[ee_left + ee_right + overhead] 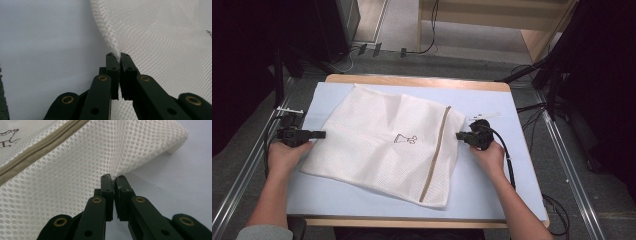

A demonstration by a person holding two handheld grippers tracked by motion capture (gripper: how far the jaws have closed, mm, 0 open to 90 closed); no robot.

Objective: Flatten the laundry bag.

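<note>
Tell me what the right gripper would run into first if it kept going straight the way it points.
The white mesh bag: the right gripper points at its edge with jaws already shut on it. Beyond that edge, its line probably meets the bag's tan zipper.

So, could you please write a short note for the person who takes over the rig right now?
Left hand-held gripper: shut on the left edge of the mesh bag.
Right hand-held gripper: shut on the bag's right edge, just past the zipper.
The bag lies flat and slightly askew on the blue mat, zipper side to the right, small printed logo near the middle.
Done: both edges are gripped.
Left: probably to lift, stretch or fold the bag; nothing of that shows yet. Keep both grips on the thin mesh, which may slip.
</note>
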